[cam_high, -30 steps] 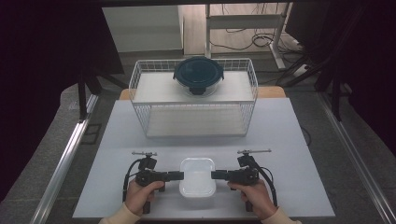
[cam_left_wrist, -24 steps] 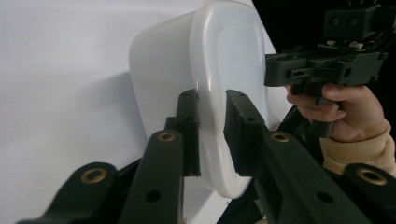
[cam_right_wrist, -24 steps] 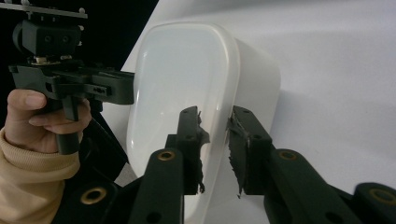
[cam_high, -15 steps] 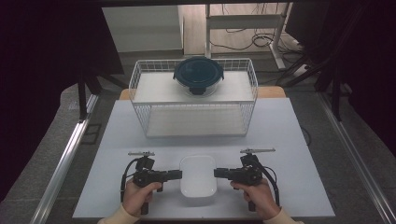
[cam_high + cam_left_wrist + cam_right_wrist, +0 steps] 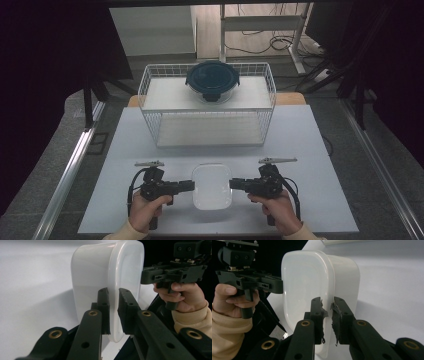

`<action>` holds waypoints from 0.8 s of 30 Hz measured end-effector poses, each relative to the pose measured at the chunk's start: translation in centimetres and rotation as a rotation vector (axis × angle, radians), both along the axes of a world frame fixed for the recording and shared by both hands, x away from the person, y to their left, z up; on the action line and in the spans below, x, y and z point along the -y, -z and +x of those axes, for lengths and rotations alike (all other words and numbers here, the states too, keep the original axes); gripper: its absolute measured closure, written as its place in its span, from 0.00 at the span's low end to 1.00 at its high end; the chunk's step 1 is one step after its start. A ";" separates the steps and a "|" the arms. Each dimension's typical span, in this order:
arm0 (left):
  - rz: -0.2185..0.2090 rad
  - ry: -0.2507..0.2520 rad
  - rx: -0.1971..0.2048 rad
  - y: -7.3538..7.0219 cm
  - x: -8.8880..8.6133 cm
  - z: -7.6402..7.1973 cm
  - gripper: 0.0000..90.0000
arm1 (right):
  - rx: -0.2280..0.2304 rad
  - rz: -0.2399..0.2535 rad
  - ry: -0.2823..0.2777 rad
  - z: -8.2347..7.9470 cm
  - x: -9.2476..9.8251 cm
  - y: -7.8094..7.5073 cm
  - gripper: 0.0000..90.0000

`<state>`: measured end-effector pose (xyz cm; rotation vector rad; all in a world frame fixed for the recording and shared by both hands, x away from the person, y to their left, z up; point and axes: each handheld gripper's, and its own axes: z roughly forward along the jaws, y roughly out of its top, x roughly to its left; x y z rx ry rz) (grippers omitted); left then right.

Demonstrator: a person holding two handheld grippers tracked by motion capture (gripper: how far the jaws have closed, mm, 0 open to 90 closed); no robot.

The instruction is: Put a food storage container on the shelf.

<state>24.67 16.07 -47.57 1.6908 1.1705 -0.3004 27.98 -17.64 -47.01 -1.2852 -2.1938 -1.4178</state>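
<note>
Squarely between the two, the white container (image 5: 212, 186) sits near the worktop's (image 5: 310, 150) front edge, its long axis running front to back. The left hand-held gripper (image 5: 189, 186) pinches the rim on its left side, the right hand-held gripper (image 5: 235, 184) the rim on its right, both jaws having just closed narrow onto that lip. Each hand is equally near, so a lift would likely need both rising together.

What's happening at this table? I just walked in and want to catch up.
A person holds tongs in each hand and has just closed both on the rim of a white container at the near edge of the table. The left tongs pinch its left rim, the right tongs its right rim. Farther back, a wire basket holds a round dark-lidded bowl.
</note>
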 end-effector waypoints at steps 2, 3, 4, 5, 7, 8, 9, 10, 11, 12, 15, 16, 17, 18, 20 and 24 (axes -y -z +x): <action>0.001 0.008 0.010 -0.3 0.0 0.1 0.90 | 0.012 0.000 -0.001 0.0 0.1 -0.2 0.87; 0.001 0.008 0.016 -0.4 0.0 0.2 0.90 | 0.013 0.003 -0.001 0.0 0.1 -0.3 0.87; 0.004 0.011 0.021 -0.6 0.0 0.2 0.90 | 0.021 0.003 0.000 0.1 0.1 -0.5 0.87; 0.003 0.012 0.024 -0.7 0.0 0.3 0.90 | 0.026 0.001 -0.002 0.1 0.1 -0.6 0.87; 0.006 0.012 0.035 -1.0 0.1 0.3 0.90 | 0.034 0.001 0.000 0.1 0.1 -0.9 0.87; 0.005 0.012 0.039 -1.1 0.1 0.4 0.90 | 0.041 0.001 0.000 0.2 0.1 -1.0 0.87; 0.007 0.009 0.044 -1.3 0.1 0.4 0.90 | 0.044 0.000 0.002 0.2 0.1 -1.1 0.87; 0.012 0.009 0.053 -1.6 0.1 0.5 0.90 | 0.050 0.000 0.003 0.2 0.1 -1.3 0.87; 0.015 0.012 0.059 -1.8 0.1 0.5 0.90 | 0.059 -0.001 0.005 0.2 0.1 -1.4 0.87; 0.018 0.010 0.064 -2.0 0.2 0.5 0.90 | 0.064 -0.001 0.006 0.2 0.1 -1.6 0.87; 0.018 0.009 0.077 -2.6 0.3 0.7 0.90 | 0.076 -0.002 0.010 0.2 0.1 -2.0 0.87; 0.021 0.010 0.082 -2.8 0.3 0.8 0.90 | 0.079 0.000 0.012 0.3 0.2 -2.2 0.87; 0.021 0.010 0.085 -3.0 0.3 0.9 0.90 | 0.085 -0.001 0.014 0.4 0.2 -2.4 0.87; 0.023 0.010 0.092 -3.2 0.3 1.0 0.90 | 0.093 -0.001 0.014 0.5 0.2 -2.6 0.87; 0.029 0.008 0.102 -3.8 0.3 1.3 0.90 | 0.108 -0.001 0.017 0.6 0.2 -3.1 0.87; 0.032 -0.003 0.126 -4.8 0.2 1.6 0.90 | 0.131 0.005 0.017 1.1 0.0 -4.1 0.87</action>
